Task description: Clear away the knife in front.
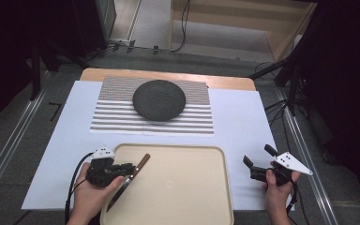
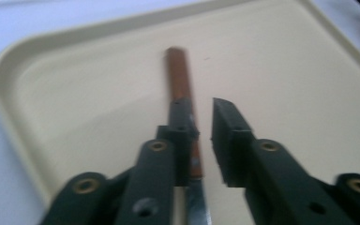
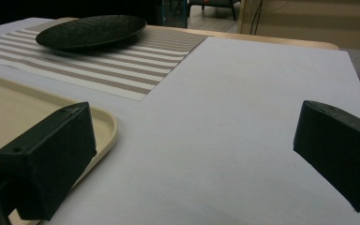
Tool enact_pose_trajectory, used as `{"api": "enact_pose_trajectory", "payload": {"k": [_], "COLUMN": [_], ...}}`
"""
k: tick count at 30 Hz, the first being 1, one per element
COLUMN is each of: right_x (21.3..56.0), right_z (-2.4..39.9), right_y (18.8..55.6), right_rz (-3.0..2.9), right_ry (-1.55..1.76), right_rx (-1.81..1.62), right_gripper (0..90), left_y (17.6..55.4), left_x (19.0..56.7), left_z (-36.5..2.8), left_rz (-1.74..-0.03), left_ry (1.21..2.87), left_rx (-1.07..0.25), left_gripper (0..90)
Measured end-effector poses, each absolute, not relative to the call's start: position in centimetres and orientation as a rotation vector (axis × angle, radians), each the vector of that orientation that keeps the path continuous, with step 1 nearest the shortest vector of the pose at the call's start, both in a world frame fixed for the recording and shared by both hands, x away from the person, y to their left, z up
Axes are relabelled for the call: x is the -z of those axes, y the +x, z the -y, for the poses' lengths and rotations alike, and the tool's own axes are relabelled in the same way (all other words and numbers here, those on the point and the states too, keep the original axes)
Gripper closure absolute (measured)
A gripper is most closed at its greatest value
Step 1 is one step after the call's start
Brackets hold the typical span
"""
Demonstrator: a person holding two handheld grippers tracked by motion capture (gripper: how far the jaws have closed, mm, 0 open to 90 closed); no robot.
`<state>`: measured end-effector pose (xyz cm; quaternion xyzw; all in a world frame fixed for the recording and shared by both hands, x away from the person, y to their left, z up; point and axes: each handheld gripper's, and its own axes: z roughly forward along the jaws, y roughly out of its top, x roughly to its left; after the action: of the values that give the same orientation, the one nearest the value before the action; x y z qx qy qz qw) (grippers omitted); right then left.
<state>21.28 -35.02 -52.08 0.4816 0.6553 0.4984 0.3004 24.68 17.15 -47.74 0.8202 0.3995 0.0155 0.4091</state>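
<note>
A knife (image 1: 141, 162) with a brown handle (image 2: 178, 70) and a steel blade lies slanted across the left part of a cream tray (image 1: 218, 154), blade toward me. My left gripper (image 1: 132, 168) reaches in from the tray's left rim (image 2: 9, 70) and straddles the knife where handle meets blade. In the left gripper view the knife rests against the left jaw, and a narrow gap shows between it and the right jaw, so the left gripper (image 2: 199, 105) is open. My right gripper (image 1: 258, 154) hovers over the white table right of the tray, wide open (image 3: 197, 136) with nothing between its jaws.
A dark round plate (image 1: 159, 99) sits on a striped placemat (image 1: 117, 117) beyond the tray, seen far left in the right gripper view (image 3: 91, 30). A white sheet (image 1: 243, 122) covers the table. Stands and cables flank the table on the floor.
</note>
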Motion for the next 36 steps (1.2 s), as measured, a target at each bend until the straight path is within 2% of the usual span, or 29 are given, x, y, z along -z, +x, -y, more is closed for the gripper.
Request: {"api": "enact_pose_trajectory", "payload": {"k": [1,2,5,8,16,26,32,36], "right_x": [52.1,52.1,52.1,52.1,52.1,52.1,52.1,52.2], "right_z": [35.0,35.0,35.0,35.1,35.1,34.9,34.4,34.3], "right_y": [21.3,21.3,21.3,21.2,21.1,21.0,21.0,21.1], "right_rz": [-1.739,-1.739,-1.741,-1.742,-1.738,-1.724,-1.737,-1.745], "right_ry": [1.279,1.280,1.275,1.272,1.263,1.251,1.241,1.245], "right_rx": [-1.323,-1.323,-1.321,-1.326,-1.343,-1.318,-1.261,-1.251], "right_gripper": [0.0,0.0,0.0,0.0,0.0,0.0,0.0,0.0], "left_y": [24.6,24.5,24.8,25.3,26.0,25.4,26.2,26.3], "left_x": [47.6,47.7,48.5,49.2,49.5,49.6,49.7,49.4], "left_z": [-16.5,-15.9,-14.2,-13.5,-16.5,-20.2,-21.8,-22.3], "left_rz": [-0.963,-0.932,-0.880,-0.896,-0.976,-0.944,-0.968,-0.925], "left_ry": [2.098,2.124,2.218,2.285,2.226,2.220,2.138,2.065], "left_rx": [-0.042,-0.034,-0.031,-0.083,-0.048,-0.023,-0.007,0.023], "left_gripper": [88.5,89.9,90.0,90.0,90.0,90.0,90.0,88.6]}}
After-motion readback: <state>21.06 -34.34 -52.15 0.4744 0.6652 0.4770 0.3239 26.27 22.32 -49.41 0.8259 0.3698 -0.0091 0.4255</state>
